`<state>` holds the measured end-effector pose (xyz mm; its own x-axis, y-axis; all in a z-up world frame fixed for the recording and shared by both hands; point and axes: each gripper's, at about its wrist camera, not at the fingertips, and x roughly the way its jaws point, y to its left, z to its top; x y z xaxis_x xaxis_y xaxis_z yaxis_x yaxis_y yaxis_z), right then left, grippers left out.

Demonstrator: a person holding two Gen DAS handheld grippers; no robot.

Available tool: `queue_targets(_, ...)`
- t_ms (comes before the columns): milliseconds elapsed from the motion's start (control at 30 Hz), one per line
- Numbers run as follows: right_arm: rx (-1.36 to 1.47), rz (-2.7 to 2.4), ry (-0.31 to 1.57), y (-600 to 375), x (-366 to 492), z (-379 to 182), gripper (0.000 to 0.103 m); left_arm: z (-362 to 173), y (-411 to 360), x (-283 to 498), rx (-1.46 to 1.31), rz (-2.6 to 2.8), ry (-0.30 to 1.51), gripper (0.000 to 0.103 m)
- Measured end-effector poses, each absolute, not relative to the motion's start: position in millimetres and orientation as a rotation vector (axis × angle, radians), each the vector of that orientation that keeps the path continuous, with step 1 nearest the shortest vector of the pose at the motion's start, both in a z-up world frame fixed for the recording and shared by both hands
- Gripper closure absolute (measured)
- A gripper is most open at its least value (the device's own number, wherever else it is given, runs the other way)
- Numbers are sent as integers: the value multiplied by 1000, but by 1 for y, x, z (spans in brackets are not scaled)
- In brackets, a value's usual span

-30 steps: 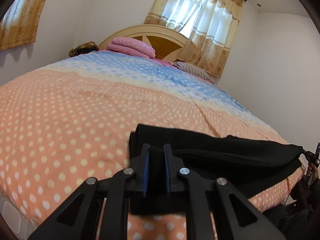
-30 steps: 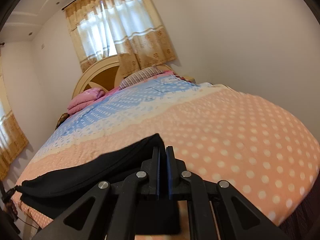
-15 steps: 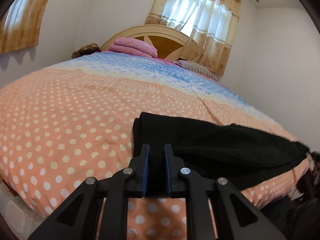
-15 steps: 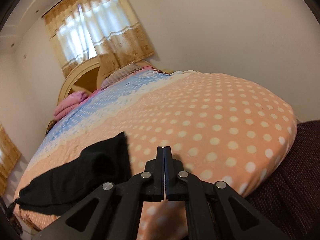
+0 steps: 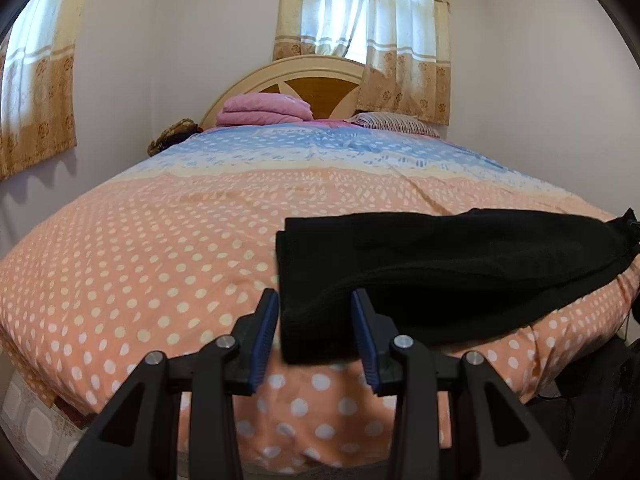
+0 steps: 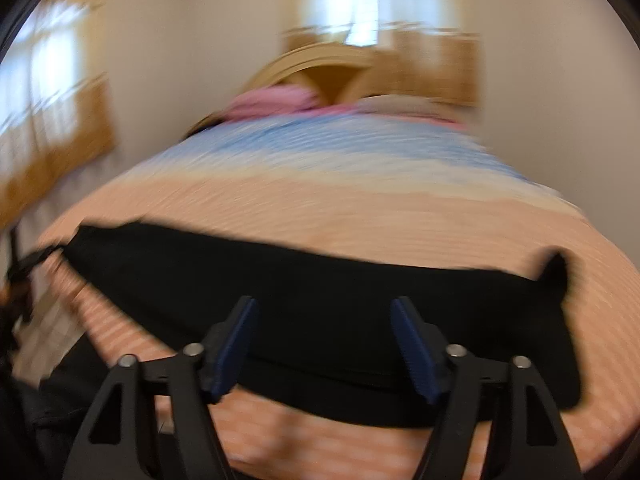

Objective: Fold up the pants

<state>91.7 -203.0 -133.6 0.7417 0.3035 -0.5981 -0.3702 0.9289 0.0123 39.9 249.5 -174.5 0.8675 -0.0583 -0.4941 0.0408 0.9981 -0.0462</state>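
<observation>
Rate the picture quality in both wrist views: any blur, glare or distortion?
Left wrist view: sharp; fisheye bends the bed into a dome; the window is blown out behind the curtains; the black pants show little detail. Right wrist view: heavy motion blur smears the bedspread dots into streaks; the right gripper itself stays fairly crisp; dark corners in both.

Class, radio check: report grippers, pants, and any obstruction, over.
Left gripper just opened, pads clear of the black pants. Right gripper just opened, pants edge between its fingers, ungripped. Pants flat on the bed's near edge. Nothing in the way.
</observation>
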Motion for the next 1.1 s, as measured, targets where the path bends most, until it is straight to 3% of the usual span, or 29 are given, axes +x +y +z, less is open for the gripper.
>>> queue_targets(67,-180,434,658,-166,97,-141,45,-176,247,46,-16,-40,525,70)
queue_targets(200,-296,574,691,-98,102,-158,46,-173,241,50,53,-40,521,82)
queue_targets(400,-459,649,708,-40,114,-180,46,-165,234,55,141,-52,512,87)
queue_targets(467,-500,632,717,-30,117,-186,56,-164,235,59,144,-54,511,87)
queue_targets(500,-519,625,723,-26,120,-187,73,-163,235,61,145,-55,512,87)
queue_targets(533,-535,623,728,-25,122,-190,82,-163,235,64,149,-55,513,88)
queue_targets(567,-534,627,726,-29,122,-187,84,-163,235,67,155,-57,514,88)
queue_targets(600,-531,636,722,-30,121,-185,94,-162,235,71,160,-58,513,88)
queue_targets(633,-535,633,711,-30,120,-182,99,-160,234,74,166,-58,511,89)
queue_targets(867,-494,656,625,-44,98,-142,100,-146,227,64,221,-83,451,90)
queue_targets(1100,-528,667,732,-41,93,-191,100,-183,248,37,142,-76,516,86)
